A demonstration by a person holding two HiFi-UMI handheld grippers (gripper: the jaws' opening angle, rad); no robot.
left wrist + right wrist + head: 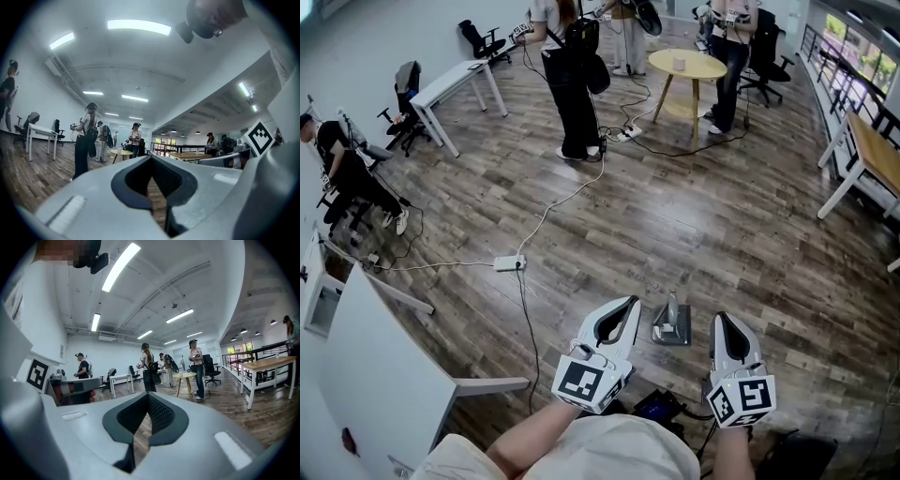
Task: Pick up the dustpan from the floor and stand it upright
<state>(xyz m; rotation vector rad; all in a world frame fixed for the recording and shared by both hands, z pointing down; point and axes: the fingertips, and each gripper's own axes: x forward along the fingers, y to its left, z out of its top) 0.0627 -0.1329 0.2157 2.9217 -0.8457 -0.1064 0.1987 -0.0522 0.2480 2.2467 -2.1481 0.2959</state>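
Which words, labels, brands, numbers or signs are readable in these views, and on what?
None can be read.
The cube on the left gripper and the cube on the right gripper carry only black-and-white square marker patterns, not words.
The dustpan shows no legible label.

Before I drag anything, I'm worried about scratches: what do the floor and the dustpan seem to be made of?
Floor: wood or wood-look laminate, judging by the grey-brown planks with grain and seams; low sheen. Dustpan: grey with bright glints, so possibly metal, though glossy plastic cannot be ruled out at this size.
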